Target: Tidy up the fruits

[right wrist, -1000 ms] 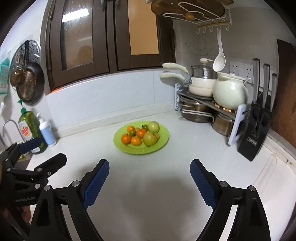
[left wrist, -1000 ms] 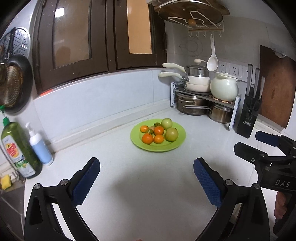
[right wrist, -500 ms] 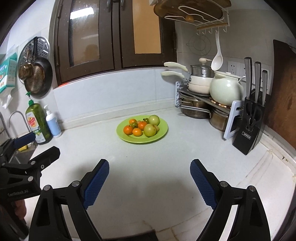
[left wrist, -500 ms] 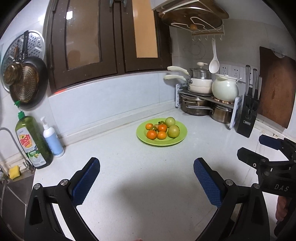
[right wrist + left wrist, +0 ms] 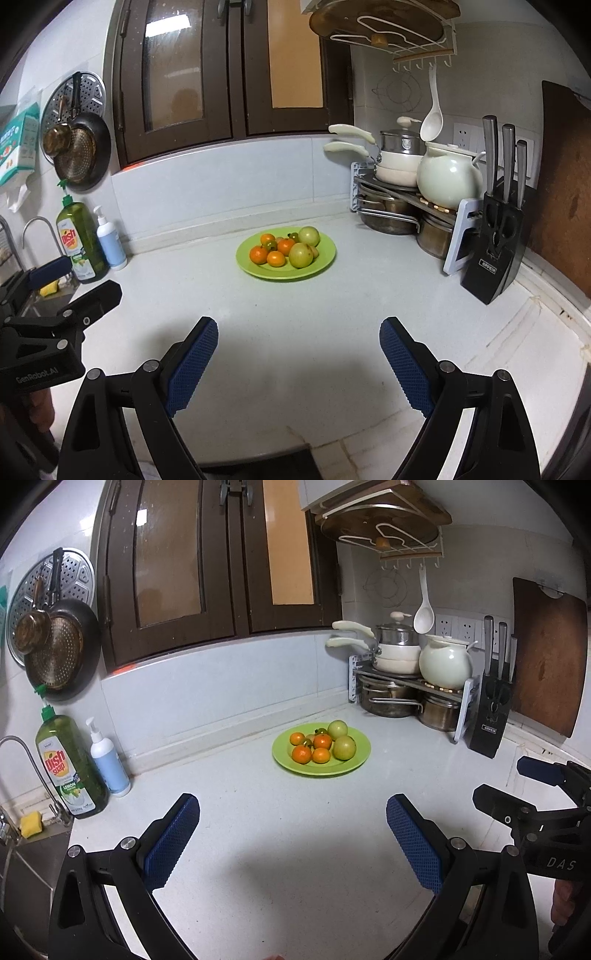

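Observation:
A green plate [image 5: 355,765] [image 5: 325,258] sits on the white counter near the back wall. It holds several small oranges [image 5: 301,754] [image 5: 258,254], two pale green round fruits [image 5: 344,747] [image 5: 300,254] and small dark tomatoes. My left gripper [image 5: 293,821] is open and empty, well short of the plate. My right gripper [image 5: 298,341] is open and empty, also well back from it. Each gripper shows at the edge of the other's view, the right one in the left wrist view [image 5: 517,786] and the left one in the right wrist view [image 5: 70,284].
A rack of pots with a white kettle [image 5: 445,661] [image 5: 448,181] and a black knife block [image 5: 489,720] [image 5: 496,243] stand at the back right. A wooden board [image 5: 546,657] leans beside them. Dish soap [image 5: 70,768] [image 5: 79,240], a pump bottle [image 5: 109,760] and the sink are at the left.
Both grippers have drawn back from the plate, which looks smaller and farther away. The sink, tap and counter front edge have come into view. Both stay open.

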`<state>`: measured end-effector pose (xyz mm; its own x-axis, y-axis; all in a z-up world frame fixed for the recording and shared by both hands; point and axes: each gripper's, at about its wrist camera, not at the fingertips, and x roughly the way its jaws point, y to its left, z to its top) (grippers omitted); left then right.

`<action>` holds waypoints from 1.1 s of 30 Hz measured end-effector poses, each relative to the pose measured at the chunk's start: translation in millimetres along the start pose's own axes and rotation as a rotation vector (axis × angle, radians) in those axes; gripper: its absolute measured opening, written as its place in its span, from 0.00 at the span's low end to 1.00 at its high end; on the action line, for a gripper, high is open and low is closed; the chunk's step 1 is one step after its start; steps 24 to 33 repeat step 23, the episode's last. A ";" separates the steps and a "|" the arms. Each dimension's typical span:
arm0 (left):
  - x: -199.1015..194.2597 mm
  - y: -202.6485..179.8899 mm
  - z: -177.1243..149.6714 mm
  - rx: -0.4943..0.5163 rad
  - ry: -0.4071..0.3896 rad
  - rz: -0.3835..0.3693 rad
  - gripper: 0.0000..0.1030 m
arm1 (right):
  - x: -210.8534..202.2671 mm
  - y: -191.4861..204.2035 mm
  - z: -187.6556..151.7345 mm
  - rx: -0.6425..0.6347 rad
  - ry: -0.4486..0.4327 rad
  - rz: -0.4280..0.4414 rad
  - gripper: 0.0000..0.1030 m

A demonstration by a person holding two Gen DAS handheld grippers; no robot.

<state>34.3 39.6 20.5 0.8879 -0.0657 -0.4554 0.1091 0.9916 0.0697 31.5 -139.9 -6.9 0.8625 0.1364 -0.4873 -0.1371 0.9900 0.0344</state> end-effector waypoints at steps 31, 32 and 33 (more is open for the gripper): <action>16.8 -12.5 3.0 0.014 0.023 -0.002 1.00 | 8.6 -10.3 1.5 0.003 0.013 -0.019 0.87; 16.8 -12.5 3.0 0.014 0.023 -0.002 1.00 | 8.6 -10.3 1.5 0.003 0.013 -0.019 0.87; 16.8 -12.5 3.0 0.014 0.023 -0.002 1.00 | 8.6 -10.3 1.5 0.003 0.013 -0.019 0.87</action>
